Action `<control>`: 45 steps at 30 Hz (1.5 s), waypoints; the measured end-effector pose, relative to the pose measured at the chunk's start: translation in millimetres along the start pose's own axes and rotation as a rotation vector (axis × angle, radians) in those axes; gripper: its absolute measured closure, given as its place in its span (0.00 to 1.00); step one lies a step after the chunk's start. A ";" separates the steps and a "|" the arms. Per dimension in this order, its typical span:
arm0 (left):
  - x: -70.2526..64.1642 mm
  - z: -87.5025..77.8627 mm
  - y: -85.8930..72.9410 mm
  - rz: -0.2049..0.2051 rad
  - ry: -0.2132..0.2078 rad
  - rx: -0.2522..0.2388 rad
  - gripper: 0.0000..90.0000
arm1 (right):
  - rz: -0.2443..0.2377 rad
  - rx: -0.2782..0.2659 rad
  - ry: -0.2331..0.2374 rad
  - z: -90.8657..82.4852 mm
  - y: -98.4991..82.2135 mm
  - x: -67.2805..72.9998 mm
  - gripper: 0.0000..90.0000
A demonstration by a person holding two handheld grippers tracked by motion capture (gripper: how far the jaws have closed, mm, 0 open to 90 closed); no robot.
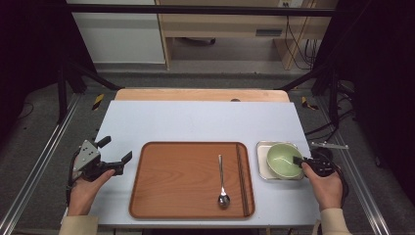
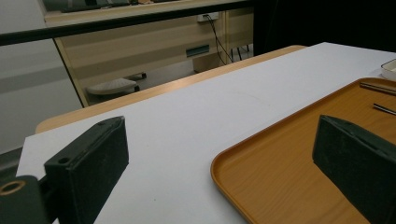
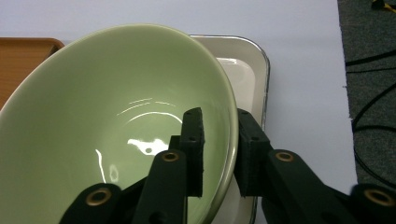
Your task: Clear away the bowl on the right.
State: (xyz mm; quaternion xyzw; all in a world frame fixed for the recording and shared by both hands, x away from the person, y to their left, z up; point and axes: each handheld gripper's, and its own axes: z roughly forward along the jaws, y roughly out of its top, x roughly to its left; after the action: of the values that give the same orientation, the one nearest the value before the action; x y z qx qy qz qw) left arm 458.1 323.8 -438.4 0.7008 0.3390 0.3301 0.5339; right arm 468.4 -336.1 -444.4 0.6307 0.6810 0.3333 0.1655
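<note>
A pale green bowl point(image 1: 283, 160) sits in a small white dish point(image 1: 262, 166) at the right of the table. My right gripper point(image 1: 299, 160) straddles the bowl's near right rim. In the right gripper view one jaw is inside the green bowl point(image 3: 116, 116) and the other is outside, against its wall. A narrow gap still shows between the inner pad point(image 3: 193, 140) and the bowl's wall. My left gripper point(image 1: 116, 155) is held open just left of the wooden tray point(image 1: 171, 196), with nothing between its fingers point(image 2: 93, 163).
A metal spoon point(image 1: 222, 183) and a pair of dark chopsticks point(image 1: 242, 178) lie on the right part of the tray. The white dish point(image 3: 247, 70) stands close to the tray's right edge. The tabletop point(image 1: 195, 120) stretches away behind the tray.
</note>
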 end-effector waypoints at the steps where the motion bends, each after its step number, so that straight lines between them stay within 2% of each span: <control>1: 0.1 -0.1 0.0 0.000 0.000 0.000 0.04 | 0.000 0.003 -0.006 0.2 0.2 0.2 0.87; 4: -0.3 0.7 -0.2 0.000 0.000 0.002 0.04 | 0.009 0.014 -0.018 1.9 1.8 0.8 0.89; 5: -0.8 0.9 -0.2 -0.001 -0.001 0.002 0.04 | -0.002 0.016 -0.023 2.9 1.9 0.0 0.90; 6: -1.2 1.1 -0.1 0.001 -0.003 0.003 0.04 | 0.010 0.021 -0.023 3.4 2.3 0.8 0.91; 12: -1.9 3.0 1.5 0.004 -0.004 0.002 0.04 | 0.008 0.028 -0.025 7.5 2.6 0.0 0.92; 14: -2.4 3.5 2.6 0.005 -0.006 -0.001 0.04 | 0.014 0.022 -0.014 7.4 2.1 -1.6 0.93; 15: -2.6 3.7 3.0 0.006 -0.006 -0.002 0.04 | 0.035 0.023 -0.010 7.0 2.1 -1.4 0.93; 18: -4.3 3.9 1.9 0.016 -0.013 0.007 0.04 | 0.029 0.014 -0.004 7.2 1.7 -3.7 0.93; 19: -4.7 3.8 1.3 0.017 -0.014 0.009 0.04 | 0.051 0.015 0.003 6.1 2.4 -2.0 0.93; 21: -4.8 2.7 1.1 0.015 -0.013 0.007 0.04 | 0.057 0.005 0.010 5.1 3.4 -1.3 0.93; 23: -4.7 1.2 2.2 0.014 -0.009 -0.001 0.04 | 0.037 -0.009 0.001 4.4 4.1 -0.1 0.93; 26: -3.8 -0.2 3.7 0.014 -0.005 -0.009 0.04 | 0.035 -0.028 0.002 3.3 4.7 4.2 0.92; 35: -2.6 1.5 5.6 0.009 0.008 -0.022 0.04 | 0.042 -0.093 0.040 -2.1 8.6 8.6 0.93; 40: -5.5 2.1 2.0 0.016 0.004 -0.013 0.04 | 0.049 -0.106 0.054 -7.8 11.5 11.3 0.93; 45: -5.9 2.8 1.4 0.012 0.005 -0.017 0.04 | 0.031 -0.123 0.062 -10.9 14.5 18.5 0.93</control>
State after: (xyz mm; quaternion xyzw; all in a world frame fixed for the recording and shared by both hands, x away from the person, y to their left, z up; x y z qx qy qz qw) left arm 457.2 317.2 -438.3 0.6974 0.3332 0.3379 0.5371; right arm 469.4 -321.1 -423.3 0.6192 0.6541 0.3964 0.1777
